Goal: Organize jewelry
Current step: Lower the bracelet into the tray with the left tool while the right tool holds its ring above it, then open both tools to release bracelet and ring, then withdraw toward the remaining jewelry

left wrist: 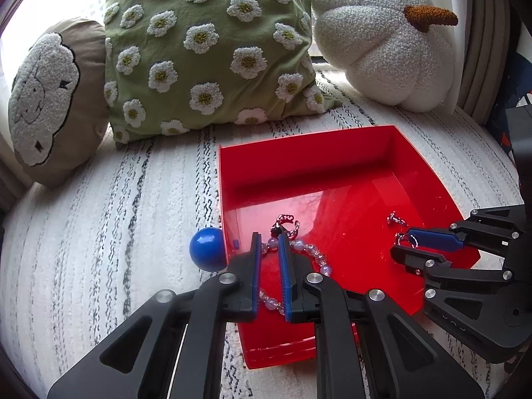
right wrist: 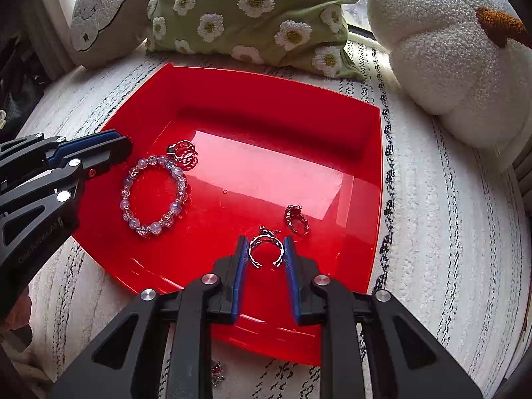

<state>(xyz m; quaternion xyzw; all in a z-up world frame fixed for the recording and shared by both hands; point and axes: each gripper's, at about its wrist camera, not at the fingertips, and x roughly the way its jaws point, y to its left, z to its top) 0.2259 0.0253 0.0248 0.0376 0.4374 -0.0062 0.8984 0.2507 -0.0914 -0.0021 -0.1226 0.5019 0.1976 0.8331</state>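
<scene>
A red tray [left wrist: 299, 139] [right wrist: 266, 76] rests on the white patterned blanket. A pale bead bracelet [right wrist: 154, 196] [left wrist: 309, 249] lies flat in the tray. My left gripper [left wrist: 268, 237] [right wrist: 128, 148] hovers over the bracelet's left side, shut and empty. A dark ring [right wrist: 183, 153] [left wrist: 284, 224] lies just beyond the bracelet. My right gripper [right wrist: 266, 242] [left wrist: 400, 244] is shut on an open silver ring [right wrist: 266, 249] [left wrist: 404, 239], low over the tray's near right part. Another ring [right wrist: 296, 219] [left wrist: 395, 219] lies just beyond it.
A blue ball [left wrist: 207, 249] touches the tray's left wall outside. A small piece of jewelry [right wrist: 217, 374] lies on the blanket in front of the tray. A green daisy cushion [left wrist: 209, 50], a sheep cushion [left wrist: 43, 99] and a white pumpkin cushion [left wrist: 382, 43] line the back.
</scene>
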